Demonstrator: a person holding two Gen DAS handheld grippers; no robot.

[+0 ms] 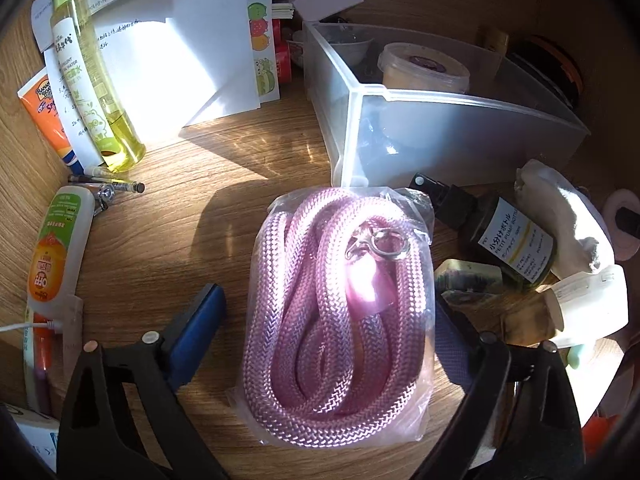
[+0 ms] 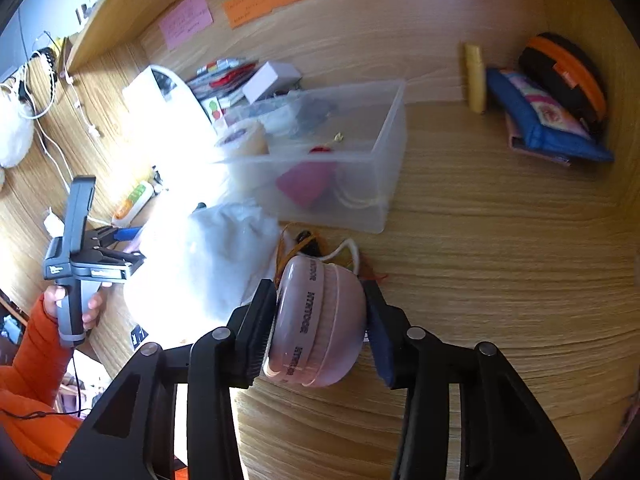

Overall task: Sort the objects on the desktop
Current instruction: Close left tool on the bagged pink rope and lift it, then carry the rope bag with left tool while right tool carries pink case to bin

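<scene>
A coiled pink rope in a clear plastic bag (image 1: 340, 312) lies on the wooden desk. My left gripper (image 1: 332, 320) is open, its blue pads on either side of the bag, not pressing it. It also shows from outside in the right wrist view (image 2: 120, 240). My right gripper (image 2: 320, 320) is shut on a round pink case (image 2: 320, 320) and holds it just above the desk. A translucent plastic bin (image 1: 420, 136) with small items stands behind the rope; it also shows in the right wrist view (image 2: 384, 168).
Left of the rope: a yellow spray bottle (image 1: 92, 76), an orange tube (image 1: 44, 116), a white OFF bottle (image 1: 56, 244), pens, papers (image 1: 180, 60). Right of it: a dark pump bottle (image 1: 508, 240) and white cloth (image 1: 568, 220). A blue pouch (image 2: 540, 124) and orange-black case (image 2: 568, 76) lie at the far right.
</scene>
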